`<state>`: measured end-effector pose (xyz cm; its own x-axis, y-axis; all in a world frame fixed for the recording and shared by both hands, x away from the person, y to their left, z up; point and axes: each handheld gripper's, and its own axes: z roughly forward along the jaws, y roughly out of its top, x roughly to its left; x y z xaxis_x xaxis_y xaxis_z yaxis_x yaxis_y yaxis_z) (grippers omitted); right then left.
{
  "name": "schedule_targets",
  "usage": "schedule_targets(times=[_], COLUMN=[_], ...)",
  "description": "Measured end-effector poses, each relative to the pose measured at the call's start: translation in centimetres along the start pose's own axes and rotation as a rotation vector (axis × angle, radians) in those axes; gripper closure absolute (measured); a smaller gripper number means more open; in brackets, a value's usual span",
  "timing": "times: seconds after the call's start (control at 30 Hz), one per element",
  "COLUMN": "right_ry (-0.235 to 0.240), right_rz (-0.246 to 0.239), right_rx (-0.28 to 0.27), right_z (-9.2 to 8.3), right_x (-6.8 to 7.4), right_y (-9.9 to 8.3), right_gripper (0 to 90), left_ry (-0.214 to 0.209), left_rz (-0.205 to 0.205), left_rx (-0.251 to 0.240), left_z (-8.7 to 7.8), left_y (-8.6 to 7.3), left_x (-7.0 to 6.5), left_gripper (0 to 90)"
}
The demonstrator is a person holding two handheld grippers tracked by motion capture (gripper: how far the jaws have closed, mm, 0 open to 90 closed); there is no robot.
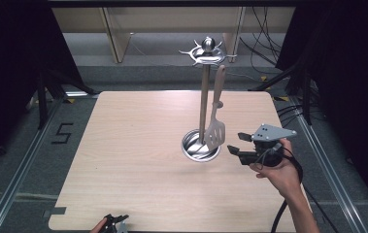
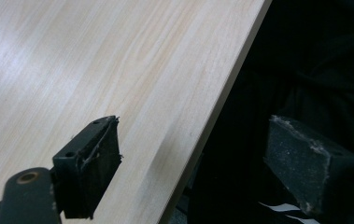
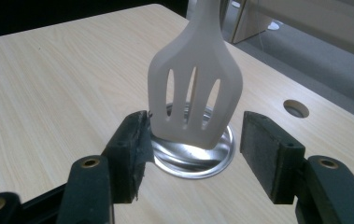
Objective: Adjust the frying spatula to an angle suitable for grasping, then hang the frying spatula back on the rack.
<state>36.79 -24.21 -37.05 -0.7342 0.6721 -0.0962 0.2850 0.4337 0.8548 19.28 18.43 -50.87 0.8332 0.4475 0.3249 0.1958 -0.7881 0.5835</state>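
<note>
Right gripper view: spatula [image 3: 194, 93] hangs just in front of right gripper [image 3: 191, 154], its blade between the jaws but w/o contact; jaws are released, nothing held. Blade is pale, smooth, w/ 3 slots. Behind it a round shiny metal base [image 3: 198, 161] on light wood table [image 3: 48, 93]. High view: stand [image 1: 204, 97] near centre, much free table to the left. Left gripper [image 2: 191, 158] is open at the table edge.
</note>
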Motion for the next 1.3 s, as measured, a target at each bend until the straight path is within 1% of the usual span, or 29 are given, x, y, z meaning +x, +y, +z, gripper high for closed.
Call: schedule_targets(times=[0.07,0.1,0.13,0.17,0.2,0.27,0.3,0.33,0.37,0.4,0.43,0.47,0.5,0.6,0.67,0.77,0.87,0.9,0.93,0.97,1.0,1.03,1.07,1.1,1.13,1.17,1.23,1.27,1.3], right_ry=[-0.001,0.006,0.006,0.006,-0.003,0.007,0.005,0.0,0.0,0.0,0.003,-0.002,0.003,0.004,0.004,0.006,0.01,0.01,0.006,0.006,0.014,0.005,-0.002,-0.002,-0.004,-0.004,-0.005,-0.005,-0.005], right_rz=[0.005,0.016,-0.019,-0.019,0.017,0.006,0.007,0.045,0.045,0.014,0.045,0.066,0.054,0.065,0.052,0.053,0.038,0.038,0.061,0.061,0.034,0.029,0.059,0.059,0.038,0.038,0.058,0.056,0.056], right_rx=[-0.007,0.005,-0.009,-0.009,-0.005,0.009,0.007,0.015,0.015,0.016,0.035,0.043,0.047,0.057,0.063,0.067,0.078,0.078,0.081,0.081,0.077,0.075,0.078,0.078,0.074,0.074,0.085,0.089,0.089], right_z=[0.1,0.0,0.2,0.2,0.2,0.2,0.2,0.1,0.1,0.1,0.0,0.0,0.1,0.3,0.5,0.6,0.7,0.7,0.6,0.6,0.7,0.6,0.5,0.5,0.5,0.5,0.5,0.5,0.5], right_x=[0.0,0.1,-0.1,-0.1,0.1,-0.1,-0.2,0.0,0.0,-0.4,-0.2,-0.1,-0.2,0.0,0.1,0.2,-0.1,-0.1,0.0,0.0,-0.3,-0.3,-0.1,-0.1,-0.3,-0.3,0.0,0.1,0.1], right_y=[-0.2,-0.3,-0.5,-0.5,-0.9,-1.2,-1.4,-1.6,-1.6,-2.0,-2.2,-2.4,-2.5,-2.8,-3.2,-3.4,-3.8,-3.8,-4.0,-4.0,-4.2,-4.2,-4.3,-4.3,-4.4,-4.4,-4.4,-4.6,-4.6], right_gripper=[42.4,42.1,41.6,41.6,40.9,40.2,40.0,39.8,39.8,39.5,39.2,38.9,38.7,38.4,38.1,38.0,37.8,37.8,37.8,37.8,37.6,37.6,37.5,37.5,37.2,37.2,36.4,35.8,35.8], left_ry=[-0.008,-0.021,-0.003,-0.003,-0.009,-0.01,-0.014,-0.014,-0.016,-0.008,-0.026,-0.016,-0.016,-0.019,-0.004,-0.005,-0.01,-0.021,-0.002,-0.002,-0.011,-0.011,-0.002,-0.002,-0.012,-0.018,-0.01,-0.025,-0.016], left_rz=[-0.005,-0.006,-0.005,-0.005,-0.007,-0.006,-0.015,-0.015,-0.01,-0.012,-0.009,-0.008,-0.008,-0.008,-0.006,-0.004,0.001,-0.002,-0.006,-0.006,-0.004,-0.004,0.004,0.004,0.007,0.004,0.014,0.015,0.01], left_rx=[-0.004,0.002,0.002,0.002,-0.001,0.004,-0.002,-0.002,0.003,0.004,0.001,0.003,0.003,0.009,-0.002,-0.003,-0.002,-0.004,0.0,0.0,0.001,0.001,0.0,0.0,0.002,-0.007,-0.004,-0.003,-0.007], left_z=[0.1,0.1,0.1,0.1,0.1,0.1,0.2,0.2,0.4,0.2,0.2,0.1,0.1,0.0,0.0,0.0,0.1,0.1,0.1,0.1,0.2,0.2,0.0,0.0,0.0,0.0,0.2,0.0,0.0], left_y=[0.0,0.0,0.1,0.1,0.2,0.2,0.2,0.2,0.2,0.2,0.2,0.2,0.2,0.2,0.2,0.1,0.2,0.2,0.1,0.1,0.1,0.1,0.2,0.2,0.3,0.3,0.3,0.2,0.2], left_x=[0.0,0.1,0.1,0.1,0.1,0.2,0.1,0.1,0.2,0.1,0.2,0.1,0.1,0.1,0.0,0.0,0.0,0.0,0.0,0.0,0.0,0.0,-0.1,-0.1,-0.1,-0.2,-0.2,-0.3,-0.3], left_gripper=[17.3,17.4,17.4,17.4,17.4,17.4,17.4,17.4,17.4,17.4,17.4,17.4,17.4,17.4,17.4,17.4,17.4,17.4,17.4,17.4,17.4,17.4,17.4,17.4,17.4,17.4,17.4,17.4,17.4])
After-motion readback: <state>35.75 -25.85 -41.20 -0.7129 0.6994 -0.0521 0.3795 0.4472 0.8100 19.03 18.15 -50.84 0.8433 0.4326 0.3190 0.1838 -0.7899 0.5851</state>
